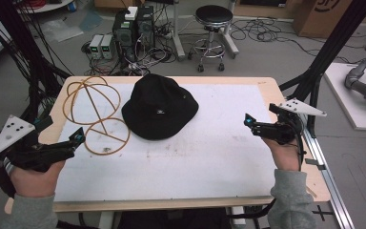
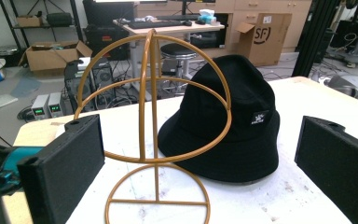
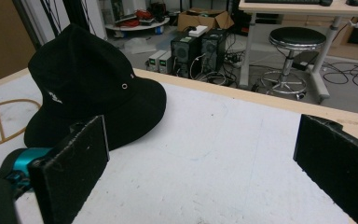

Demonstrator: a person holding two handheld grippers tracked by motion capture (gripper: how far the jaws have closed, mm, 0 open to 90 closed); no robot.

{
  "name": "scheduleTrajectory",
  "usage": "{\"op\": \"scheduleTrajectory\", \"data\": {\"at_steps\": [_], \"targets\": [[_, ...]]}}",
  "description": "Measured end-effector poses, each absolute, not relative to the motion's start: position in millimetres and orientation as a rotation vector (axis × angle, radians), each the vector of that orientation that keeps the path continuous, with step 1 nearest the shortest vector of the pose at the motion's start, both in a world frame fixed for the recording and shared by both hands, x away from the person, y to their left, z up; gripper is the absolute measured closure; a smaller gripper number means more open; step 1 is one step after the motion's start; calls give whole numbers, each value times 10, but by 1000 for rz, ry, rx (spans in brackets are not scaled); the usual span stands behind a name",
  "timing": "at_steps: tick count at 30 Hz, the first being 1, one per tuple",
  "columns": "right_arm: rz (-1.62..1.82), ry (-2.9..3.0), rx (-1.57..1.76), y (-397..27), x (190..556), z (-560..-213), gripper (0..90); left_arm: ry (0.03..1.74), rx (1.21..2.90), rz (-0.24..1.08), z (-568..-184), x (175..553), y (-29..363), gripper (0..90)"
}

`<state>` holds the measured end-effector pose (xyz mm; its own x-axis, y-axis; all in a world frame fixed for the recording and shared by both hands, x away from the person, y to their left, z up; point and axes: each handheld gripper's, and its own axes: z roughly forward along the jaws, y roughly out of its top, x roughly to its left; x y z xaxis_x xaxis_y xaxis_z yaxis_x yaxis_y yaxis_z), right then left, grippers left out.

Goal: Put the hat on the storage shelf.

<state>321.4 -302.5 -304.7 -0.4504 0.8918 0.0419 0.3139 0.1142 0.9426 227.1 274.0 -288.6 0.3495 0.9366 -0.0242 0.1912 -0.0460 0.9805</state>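
Two handheld grippers hover at either edge of the surface (image 1: 248,95), each with its jaws spread wide and nothing between them. The left gripper (image 1: 78,138), seen in the high view at the near left corner, points toward the wire stand (image 1: 95,114) and touches nothing. The right gripper (image 1: 249,121), at the right edge, points left across the bare white mat, well apart from the hat (image 1: 159,107).

The black bucket hat sits crown up, brim flat on the surface, in the far middle of the mat; its small white label faces the person. In the right gripper view a metal eyelet shows on the side of the crown. The hat is round, with no clear long axis.

The gold wire stand is just left of the hat, its domed hoops upright on a ring base that lies flat on the mat. In the left gripper view the dome overlaps the hat's left side; whether they touch I cannot tell.

The surface is a pale wood top covered with a scuffed white mat. Behind it lie a grey floor, a stool (image 1: 213,28), computer towers (image 1: 133,28), tangled cables and cardboard boxes.
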Motion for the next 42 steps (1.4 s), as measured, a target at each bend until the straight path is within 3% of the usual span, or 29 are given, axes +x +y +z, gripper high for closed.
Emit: {"op": "scheduleTrajectory", "data": {"at_steps": [24, 42], "targets": [[1387, 1853, 1138, -3000, 3255, -2974, 28, 1061, 1505, 835, -2873, 2237, 2725, 17], [1574, 2125, 860, -2769, 3704, -2961, 29, 1076, 1514, 838, -2925, 2136, 2753, 17]]}}
